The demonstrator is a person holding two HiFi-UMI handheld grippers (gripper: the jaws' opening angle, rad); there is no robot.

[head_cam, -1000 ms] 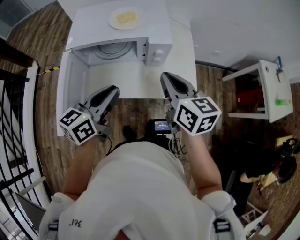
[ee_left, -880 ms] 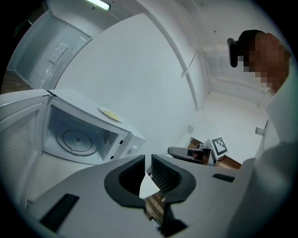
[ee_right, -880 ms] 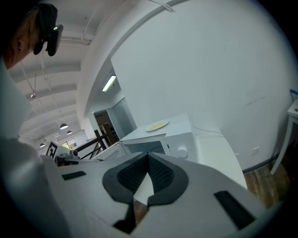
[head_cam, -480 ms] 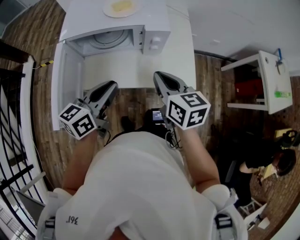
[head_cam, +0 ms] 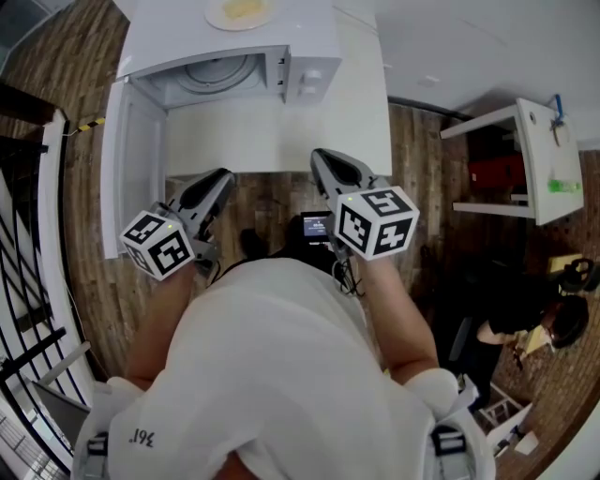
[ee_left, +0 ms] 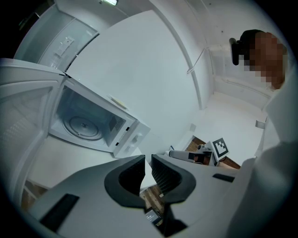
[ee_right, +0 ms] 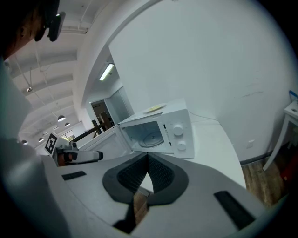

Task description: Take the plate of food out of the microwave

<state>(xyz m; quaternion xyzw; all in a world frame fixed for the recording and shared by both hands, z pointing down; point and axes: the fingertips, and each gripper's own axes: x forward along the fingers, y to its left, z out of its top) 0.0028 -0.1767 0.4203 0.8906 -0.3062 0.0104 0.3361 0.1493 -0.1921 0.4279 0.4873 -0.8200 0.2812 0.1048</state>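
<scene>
Plate of food (head_cam: 239, 11) sits on top of the microwave (head_cam: 311, 80), at the upper edge of the head view, left of centre. The microwave stands on a white table (head_cam: 281, 141) with its door (head_cam: 131, 159) swung open toward the left of the frame; the turntable (head_cam: 220, 75) shows inside. Both grippers are lower in the frame, near the table's front edge, well apart from the plate. Left gripper (head_cam: 223, 175): jaws stand a narrow gap apart, nothing between them. Right gripper (head_cam: 321, 155): jaws closed together, holding nothing.
</scene>
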